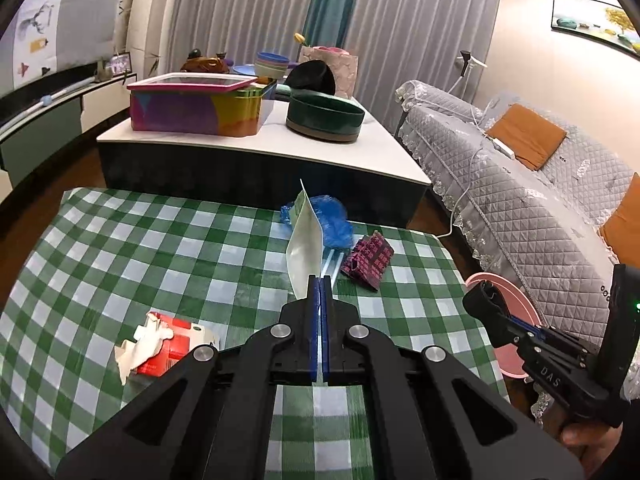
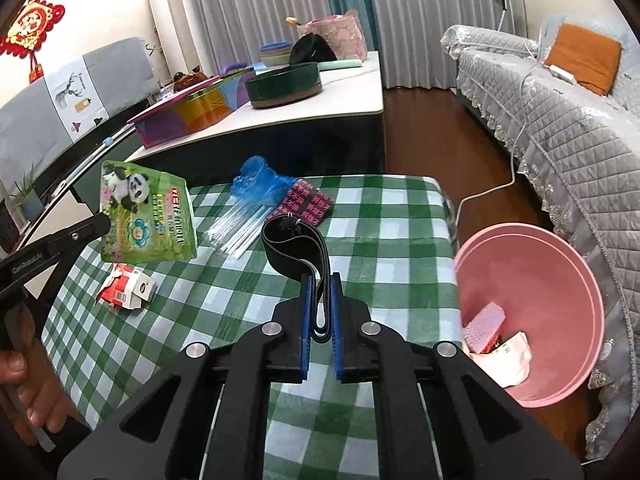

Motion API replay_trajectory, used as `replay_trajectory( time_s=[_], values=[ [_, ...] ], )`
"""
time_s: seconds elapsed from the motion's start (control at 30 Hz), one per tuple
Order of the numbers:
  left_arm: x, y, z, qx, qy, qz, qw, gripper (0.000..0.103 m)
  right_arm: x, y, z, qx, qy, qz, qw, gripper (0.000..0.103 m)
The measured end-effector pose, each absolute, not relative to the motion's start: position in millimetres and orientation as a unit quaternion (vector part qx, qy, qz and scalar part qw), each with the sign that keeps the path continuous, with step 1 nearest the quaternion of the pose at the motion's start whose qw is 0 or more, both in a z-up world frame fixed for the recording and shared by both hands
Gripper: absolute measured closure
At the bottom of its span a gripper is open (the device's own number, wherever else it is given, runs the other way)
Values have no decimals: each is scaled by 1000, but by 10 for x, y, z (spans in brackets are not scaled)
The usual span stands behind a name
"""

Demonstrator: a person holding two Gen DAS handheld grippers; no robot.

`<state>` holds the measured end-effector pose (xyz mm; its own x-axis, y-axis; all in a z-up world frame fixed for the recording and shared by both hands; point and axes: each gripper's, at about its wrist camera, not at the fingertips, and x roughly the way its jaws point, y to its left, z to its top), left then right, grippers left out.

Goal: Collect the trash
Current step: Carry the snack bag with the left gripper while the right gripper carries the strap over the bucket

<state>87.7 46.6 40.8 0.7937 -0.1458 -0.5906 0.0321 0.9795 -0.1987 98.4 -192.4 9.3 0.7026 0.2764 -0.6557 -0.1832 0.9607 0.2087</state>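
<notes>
My left gripper (image 1: pixel 319 280) is shut on a flat pouch (image 1: pixel 306 248), lifted above the green checked table (image 1: pixel 160 248); in the right wrist view the pouch (image 2: pixel 150 212) shows a green panda print, with the left gripper (image 2: pixel 105 222) holding its left edge. My right gripper (image 2: pixel 320 280) is shut on a black elastic band (image 2: pixel 298 246), whose loop rises ahead of the fingers. On the table lie a torn red and white carton (image 2: pixel 130 290), clear straws (image 2: pixel 240 232), a blue plastic bag (image 2: pixel 260 182) and a dark red patterned wrapper (image 2: pixel 308 206). A pink bin (image 2: pixel 536 312) stands at the table's right edge.
The pink bin holds a pink wrapper and crumpled paper (image 2: pixel 500 352). Behind the table is a low white-topped table (image 1: pixel 264 136) with a colourful box and a green round tray. A grey quilted sofa (image 1: pixel 520 200) runs along the right. A hand (image 2: pixel 28 400) shows at lower left.
</notes>
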Motion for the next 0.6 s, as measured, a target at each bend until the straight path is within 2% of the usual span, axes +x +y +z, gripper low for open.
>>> replay_trajectory(
  time_s=[0.6],
  values=[
    [505,132,512,-43,298,-53,952,102,795,-2346,440,99,321,97,937,94]
  ],
)
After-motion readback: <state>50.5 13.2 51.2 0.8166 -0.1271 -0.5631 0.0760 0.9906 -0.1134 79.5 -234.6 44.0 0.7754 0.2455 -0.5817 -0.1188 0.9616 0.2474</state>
